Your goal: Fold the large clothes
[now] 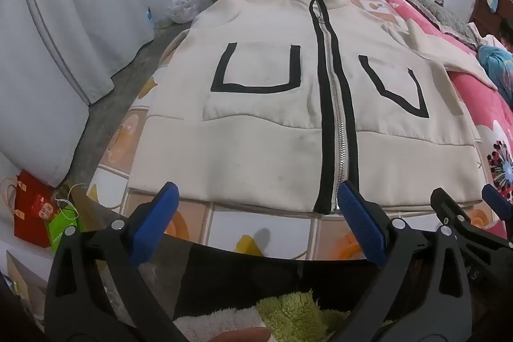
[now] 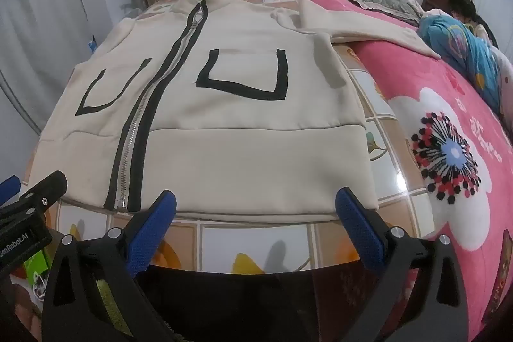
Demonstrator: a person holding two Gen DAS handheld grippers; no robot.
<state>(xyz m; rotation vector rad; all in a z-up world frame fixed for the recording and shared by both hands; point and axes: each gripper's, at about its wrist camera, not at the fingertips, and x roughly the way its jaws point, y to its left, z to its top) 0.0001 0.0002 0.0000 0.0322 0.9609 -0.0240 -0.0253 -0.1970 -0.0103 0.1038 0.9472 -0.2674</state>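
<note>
Cream-coloured and zipped shut, the jacket (image 1: 272, 117) lies flat, front up, on the tile-patterned counter (image 1: 266, 226). You hold your left hand-held gripper (image 1: 256, 223) and right hand-held gripper (image 2: 255, 221) spread wide just short of its hem, gripping nothing.

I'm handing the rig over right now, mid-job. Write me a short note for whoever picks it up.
Left hand-held gripper: open, empty, at the jacket's hem near the zipper.
Right hand-held gripper: open, empty, at the hem right of the zipper.
Cream jacket: face up and zipped on the patterned table cover, collar away from you. One sleeve trails onto the pink blanket; the other sleeve is not visible.
Done: jacket spread flat.
Left: no fold shows yet. Probably bring the sleeve in, then fold.
</note>
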